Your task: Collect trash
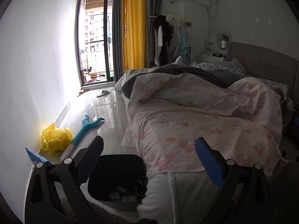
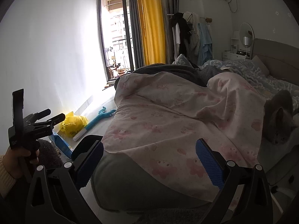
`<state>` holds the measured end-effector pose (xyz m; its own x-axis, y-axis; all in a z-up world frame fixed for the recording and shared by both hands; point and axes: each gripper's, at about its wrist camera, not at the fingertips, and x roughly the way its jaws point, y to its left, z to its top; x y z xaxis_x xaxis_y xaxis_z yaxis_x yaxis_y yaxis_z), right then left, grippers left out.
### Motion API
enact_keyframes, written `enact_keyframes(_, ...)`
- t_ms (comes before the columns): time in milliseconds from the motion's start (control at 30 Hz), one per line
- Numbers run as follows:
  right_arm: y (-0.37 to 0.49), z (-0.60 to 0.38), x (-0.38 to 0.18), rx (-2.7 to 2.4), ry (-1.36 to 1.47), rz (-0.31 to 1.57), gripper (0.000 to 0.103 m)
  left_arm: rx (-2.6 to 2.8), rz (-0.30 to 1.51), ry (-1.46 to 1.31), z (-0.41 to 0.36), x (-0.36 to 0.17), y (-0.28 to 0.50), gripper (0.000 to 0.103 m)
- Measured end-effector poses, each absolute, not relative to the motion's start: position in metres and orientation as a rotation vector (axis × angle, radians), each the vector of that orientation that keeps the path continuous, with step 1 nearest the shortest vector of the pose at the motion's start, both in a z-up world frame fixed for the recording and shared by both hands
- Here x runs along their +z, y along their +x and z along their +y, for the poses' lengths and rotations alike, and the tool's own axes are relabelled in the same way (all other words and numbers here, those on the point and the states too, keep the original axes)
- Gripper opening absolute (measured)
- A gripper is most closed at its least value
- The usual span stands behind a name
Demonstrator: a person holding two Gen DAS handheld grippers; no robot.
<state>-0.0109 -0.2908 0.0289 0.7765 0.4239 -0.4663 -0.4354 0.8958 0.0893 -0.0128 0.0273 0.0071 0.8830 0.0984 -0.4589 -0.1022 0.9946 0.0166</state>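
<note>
- The left hand-held gripper (image 1: 149, 149) has its jaws spread wide and holds nothing; it hangs over the floor at the foot corner of the bed (image 1: 205, 123), with the dark bin (image 1: 119, 177) directly under and between its fingers.
- The right hand-held gripper (image 2: 149, 151) is likewise wide apart and empty, aimed across the pink duvet at the bed's near end.
- The likeliest piece of trash, a crumpled yellow plastic bag (image 1: 56, 140), lies on the floor against the wall, ahead and to the left of the left gripper, beside a blue plush toy (image 1: 87, 127) and a blue box (image 1: 35, 155).
- A white crumpled tissue or paper (image 1: 129, 140) sits on the floor touching the bed's side edge, just beyond the bin.
- The bag is a bunched lump with no clear long axis, so approach angle matters little.
- Judgement: the left arm is nearer both pieces; the right one would have to reach across it.
- A grey cat (image 2: 280, 123) rests on the bed's right edge, well apart from all this.
</note>
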Motion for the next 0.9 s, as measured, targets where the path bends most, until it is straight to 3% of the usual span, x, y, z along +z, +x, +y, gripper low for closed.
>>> enact_keyframes(900,-0.005,-0.272,0.024,0.505,-0.008,0.507,0.100,0.154,0.507,0.006,0.044,-0.004,-0.021,0.100)
